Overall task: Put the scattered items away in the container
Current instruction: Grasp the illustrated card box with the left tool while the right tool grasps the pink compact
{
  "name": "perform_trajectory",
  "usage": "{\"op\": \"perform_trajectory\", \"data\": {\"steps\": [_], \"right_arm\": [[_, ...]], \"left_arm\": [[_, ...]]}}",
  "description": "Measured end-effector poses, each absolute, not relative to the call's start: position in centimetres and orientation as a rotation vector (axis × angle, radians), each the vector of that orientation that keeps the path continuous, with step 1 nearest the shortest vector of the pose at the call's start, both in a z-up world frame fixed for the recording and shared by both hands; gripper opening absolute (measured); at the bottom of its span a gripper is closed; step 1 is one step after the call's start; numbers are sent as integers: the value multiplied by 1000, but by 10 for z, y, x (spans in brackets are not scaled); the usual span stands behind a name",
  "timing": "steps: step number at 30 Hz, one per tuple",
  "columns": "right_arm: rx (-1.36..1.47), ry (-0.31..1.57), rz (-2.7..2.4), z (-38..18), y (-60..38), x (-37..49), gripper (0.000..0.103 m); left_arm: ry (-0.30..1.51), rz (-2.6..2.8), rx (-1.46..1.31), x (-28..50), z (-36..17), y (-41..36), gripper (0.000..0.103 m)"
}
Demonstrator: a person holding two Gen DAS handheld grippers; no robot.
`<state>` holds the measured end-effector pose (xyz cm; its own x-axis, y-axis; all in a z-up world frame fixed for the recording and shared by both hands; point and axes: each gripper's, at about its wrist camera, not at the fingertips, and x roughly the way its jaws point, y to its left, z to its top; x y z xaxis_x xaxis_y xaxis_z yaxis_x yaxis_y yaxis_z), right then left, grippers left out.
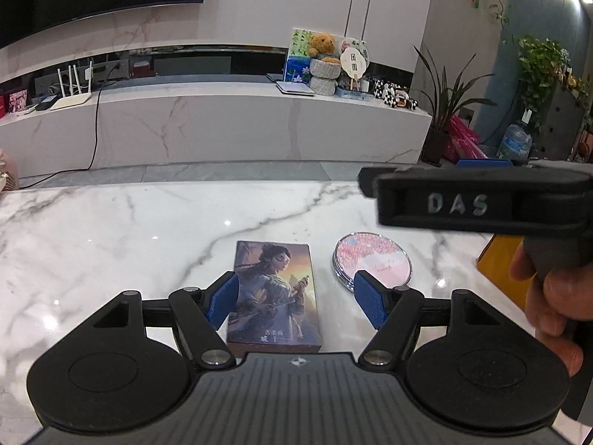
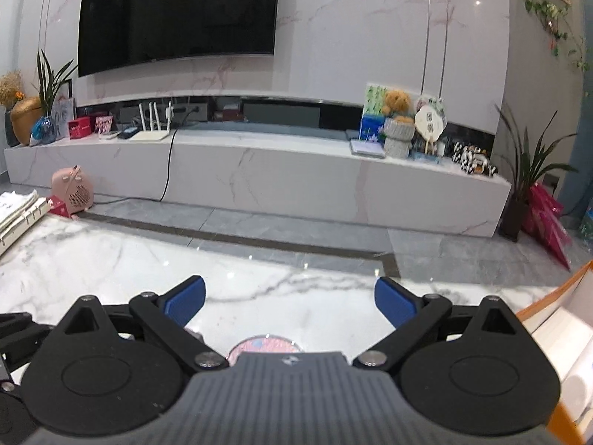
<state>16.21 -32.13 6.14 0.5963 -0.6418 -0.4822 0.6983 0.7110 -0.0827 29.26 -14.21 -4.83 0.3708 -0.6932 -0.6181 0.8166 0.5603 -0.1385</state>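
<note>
Marble table (image 1: 111, 230) carries the loose items. From the left wrist view we see the left hand-held gripper (image 1: 295, 298) spread wide, its blue fingers (image 1: 221, 302) straddling a picture box (image 1: 273, 294) with a painted figure on the lid. The left pad sits right against the box's 9 o'clock edge; we can't tell whether it's actually touching. The right pad stands apart from the box's 3 o'clock side, overlapping the near rim of a round pink mirror (image 1: 372, 261). Box lies flat, long axis running 12 to 6. Mirror lies flat at 3 o'clock of the box, a narrow strip of marble between them.

At 2 o'clock of that view the right hand-held gripper (image 1: 481, 200) hangs above the table, seen from its back with "DAS" lettering, a hand (image 1: 552, 296) wrapped on the grip. Orange container (image 1: 493, 259) edge peeks out at 3 o'clock, partly behind that hand.

From the right wrist view we see the right hand-held gripper (image 2: 290, 302) also wide apart, nothing between the pads. The round pink mirror (image 2: 265, 345) shows at 6 o'clock, mostly hidden under the gripper body. Orange container (image 2: 548, 296) with pale contents sits at 3 to 4 o'clock, just beside the right finger linkage. Ring binder (image 2: 18, 215) lies at the table's 9 o'clock edge.
</note>
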Motion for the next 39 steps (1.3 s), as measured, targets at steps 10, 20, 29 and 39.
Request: {"op": "perform_trajectory", "data": {"steps": [10, 20, 29, 39], "right_arm": [[147, 576, -773, 32, -327, 162, 93], [164, 605, -769, 24, -328, 168, 93], [208, 653, -758, 9, -334, 178, 93], [296, 670, -771, -3, -341, 181, 93]], "left_arm": [[633, -948, 302, 290, -57, -159, 81], [693, -918, 317, 304, -73, -166, 71], [691, -912, 310, 313, -72, -154, 67], [696, -924, 326, 315, -72, -151, 67]]}}
